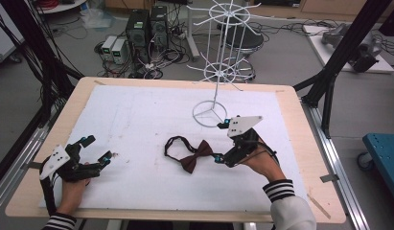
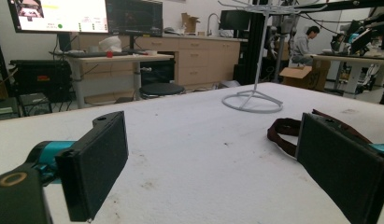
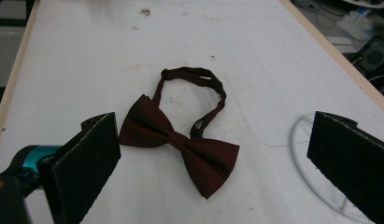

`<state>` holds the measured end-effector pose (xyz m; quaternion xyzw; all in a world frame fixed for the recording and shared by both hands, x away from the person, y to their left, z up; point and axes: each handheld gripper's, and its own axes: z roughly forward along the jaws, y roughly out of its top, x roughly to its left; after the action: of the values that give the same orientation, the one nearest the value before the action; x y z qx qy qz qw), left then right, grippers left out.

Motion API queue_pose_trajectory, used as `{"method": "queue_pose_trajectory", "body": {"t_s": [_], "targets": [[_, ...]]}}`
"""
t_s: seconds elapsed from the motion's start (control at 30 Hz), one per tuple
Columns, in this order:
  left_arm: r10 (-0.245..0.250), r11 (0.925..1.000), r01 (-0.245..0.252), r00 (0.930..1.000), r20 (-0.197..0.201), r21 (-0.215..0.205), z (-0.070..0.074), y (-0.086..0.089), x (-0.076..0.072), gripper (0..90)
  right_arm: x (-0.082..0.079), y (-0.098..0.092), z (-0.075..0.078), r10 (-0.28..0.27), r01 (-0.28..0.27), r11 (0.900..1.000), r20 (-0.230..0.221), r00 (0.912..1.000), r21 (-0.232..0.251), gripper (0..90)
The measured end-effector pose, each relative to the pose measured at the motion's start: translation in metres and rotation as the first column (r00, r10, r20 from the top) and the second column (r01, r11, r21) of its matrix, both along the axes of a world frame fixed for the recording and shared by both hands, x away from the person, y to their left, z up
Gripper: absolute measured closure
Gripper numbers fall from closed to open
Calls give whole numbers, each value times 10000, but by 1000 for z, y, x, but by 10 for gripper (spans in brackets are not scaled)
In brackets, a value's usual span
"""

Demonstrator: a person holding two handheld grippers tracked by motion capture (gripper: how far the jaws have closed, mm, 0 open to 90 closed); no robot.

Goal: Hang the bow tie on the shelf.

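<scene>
On worktop (image 1: 137,100), maroon bow tie (image 1: 197,156) lies flat, long axis diagonal, strap looped leftward; right gripper (image 1: 222,141) fingers released beside it, left gripper (image 1: 98,149) released.

Desk (image 1: 300,143) carrying a flat mat (image 1: 137,115). Bow tie (image 1: 194,155) on the mat near its centre, its strap loop (image 1: 173,143) lying to the left and slightly farther. Wire display stand (image 1: 216,72) on the far side of the bow tie, its ring base (image 1: 209,114) resting on the mat. Right hand-held gripper (image 1: 222,143) just right of the bow tie, between it and the desk's right edge. Left hand-held gripper (image 1: 96,149) at near left, well apart from the bow tie.
</scene>
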<state>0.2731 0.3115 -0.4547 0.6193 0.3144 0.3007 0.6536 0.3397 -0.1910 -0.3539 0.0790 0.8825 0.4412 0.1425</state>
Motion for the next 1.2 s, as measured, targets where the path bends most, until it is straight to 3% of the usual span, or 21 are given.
{"method": "queue_pose_trajectory", "body": {"t_s": [0.3,0.4,0.67,1.03,1.2], "targets": [[5,10000,-5,10000,-7,-37,0,0,0,98,10,20,-2,720,-732,9951,-195,9972,-670,18],[2,10000,-2,10000,-9,-2,0,0,0,98,13,27,-3,948,-974,9894,-297,9951,-1073,18],[-7,10000,7,10000,-8,0,0,0,0,98,20,46,-4,1472,-1529,9766,-483,9879,-1515,18],[-5,10000,5,10000,-3,-2,0,0,0,98,26,67,-12,2037,-2158,9449,-740,9762,-2462,18],[0,10000,0,10000,-9,-40,0,0,0,98,28,72,-16,2264,-2427,9334,-911,9698,-2642,19]]}}
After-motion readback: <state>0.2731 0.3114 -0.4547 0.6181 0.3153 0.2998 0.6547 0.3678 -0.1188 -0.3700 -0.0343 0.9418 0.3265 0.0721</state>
